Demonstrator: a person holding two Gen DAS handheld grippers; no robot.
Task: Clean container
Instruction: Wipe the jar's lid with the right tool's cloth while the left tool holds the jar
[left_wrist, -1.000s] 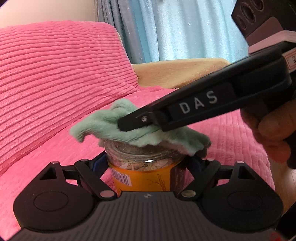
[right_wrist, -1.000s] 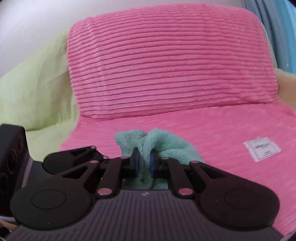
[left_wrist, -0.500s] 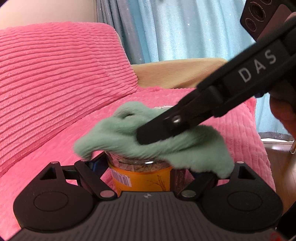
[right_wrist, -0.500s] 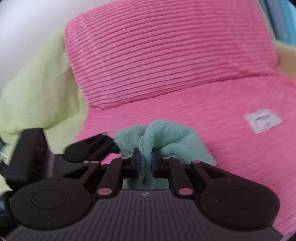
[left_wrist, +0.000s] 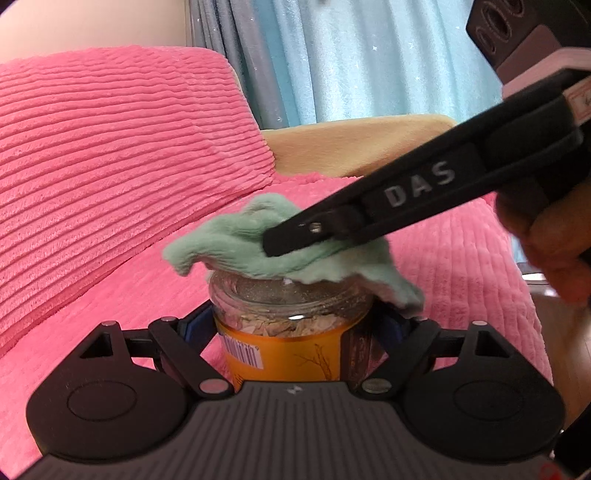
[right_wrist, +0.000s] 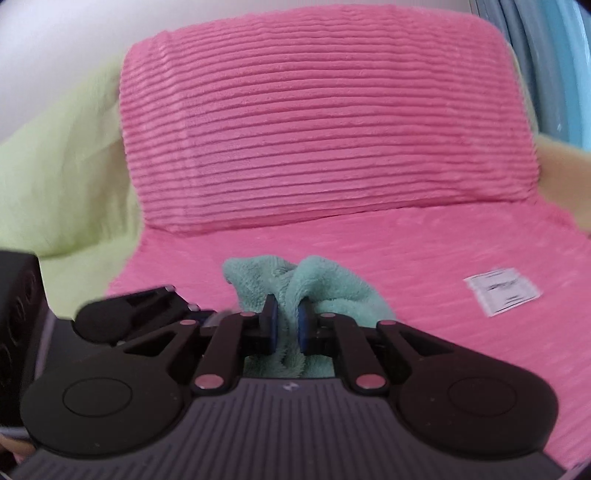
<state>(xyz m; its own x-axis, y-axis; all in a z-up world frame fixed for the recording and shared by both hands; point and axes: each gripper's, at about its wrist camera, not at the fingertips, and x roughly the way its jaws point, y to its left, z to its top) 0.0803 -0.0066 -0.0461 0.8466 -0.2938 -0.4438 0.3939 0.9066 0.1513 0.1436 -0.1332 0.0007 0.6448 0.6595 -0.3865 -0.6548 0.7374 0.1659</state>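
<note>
A clear jar (left_wrist: 288, 325) with an orange label and flaky brown contents sits upright between the fingers of my left gripper (left_wrist: 291, 325), which is shut on it. A mint-green cloth (left_wrist: 258, 247) lies over the jar's open mouth. My right gripper (right_wrist: 287, 325) is shut on this cloth (right_wrist: 321, 284), bunched between its blue pads. In the left wrist view the right gripper (left_wrist: 280, 243) reaches in from the right and presses the cloth onto the jar's rim. A hand (left_wrist: 546, 243) holds its handle.
A pink ribbed cushion (right_wrist: 325, 122) and pink seat cover (right_wrist: 461, 240) with a white tag (right_wrist: 502, 290) fill the background. A pale green blanket (right_wrist: 62, 184) lies to the left. Blue curtains (left_wrist: 351, 59) hang behind a tan armrest (left_wrist: 354, 144).
The right gripper swung the cloth up and to the right half a second ago, then came back down; the cloth again lies flat over the jar's mouth. The jar stays in the left gripper.
</note>
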